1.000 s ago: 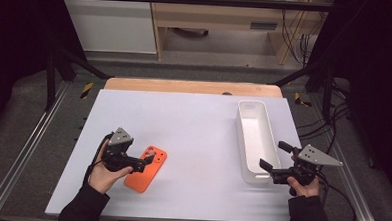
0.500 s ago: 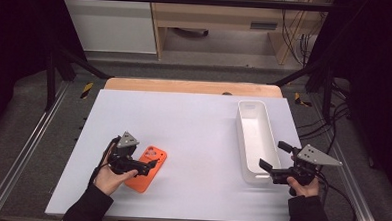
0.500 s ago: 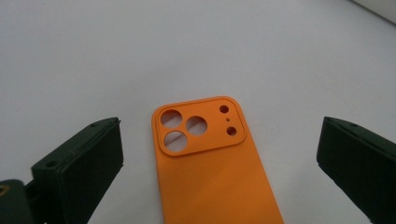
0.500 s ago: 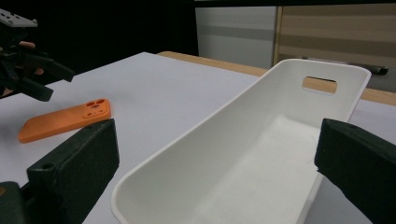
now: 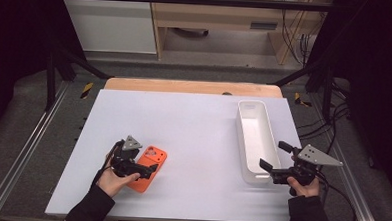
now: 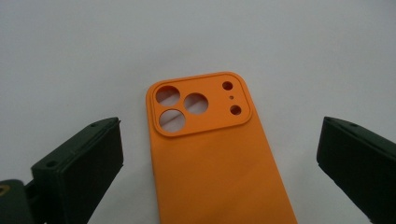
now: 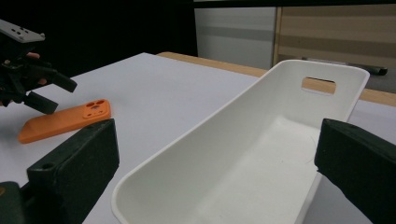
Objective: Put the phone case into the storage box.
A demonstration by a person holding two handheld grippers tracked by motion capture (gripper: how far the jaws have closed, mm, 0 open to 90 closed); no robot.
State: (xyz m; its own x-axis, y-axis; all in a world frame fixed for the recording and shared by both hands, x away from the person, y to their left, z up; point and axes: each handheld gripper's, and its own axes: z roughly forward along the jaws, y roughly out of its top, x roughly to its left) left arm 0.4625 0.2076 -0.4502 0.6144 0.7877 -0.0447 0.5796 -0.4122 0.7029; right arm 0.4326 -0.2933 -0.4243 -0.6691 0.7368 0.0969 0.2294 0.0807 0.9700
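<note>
Currently, left gripper (image 5: pixel 144 171) hovers over the orange phone case (image 5: pixel 147 169), fingers apart, straddling it. Right gripper (image 5: pixel 274 165), fingers apart, sits at the white tray (image 5: pixel 246 125).

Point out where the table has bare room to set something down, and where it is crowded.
Free: the wide stretch of table between the orange phone case and the white tray, plus the far left part. Crowded: the near left corner, with the left gripper over the case, and the tray's near end by the right gripper.
</note>
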